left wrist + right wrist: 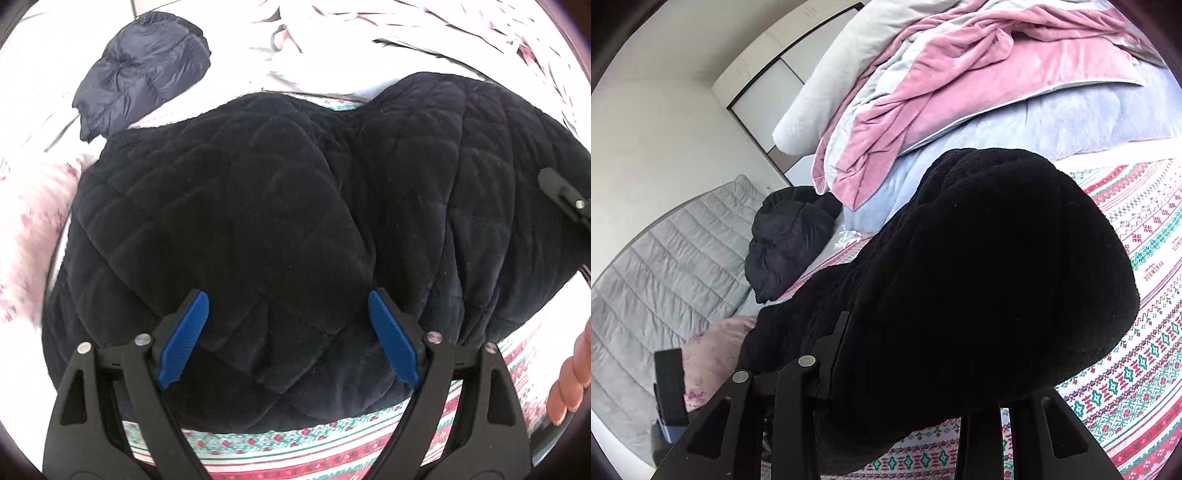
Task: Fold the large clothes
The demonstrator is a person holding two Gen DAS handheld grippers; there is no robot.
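blue pads [186, 341] of the left gripper [288, 339] stand wide apart, released, hovering over the near hem of the black quilted garment [258, 221], holding nothing. the right gripper [916, 387] is buried in the same fabric; its fingers are hidden under a lifted bulge of black cloth, so it looks clenched on the garment, though the pads themselves cannot be seen. the garment lies across the patterned bedspread [295, 450], near the bed's front edge, with one flap already laid over its middle. a dark puffer jacket [144, 70] sits well apart toward the far left corner, and a pink blanket [960, 92] is heaped at the far edge. judged from this, a side fold is in hand: the right side is being carried over. next, the left gripper would need to pin or pinch the near hem so the layers stay aligned.
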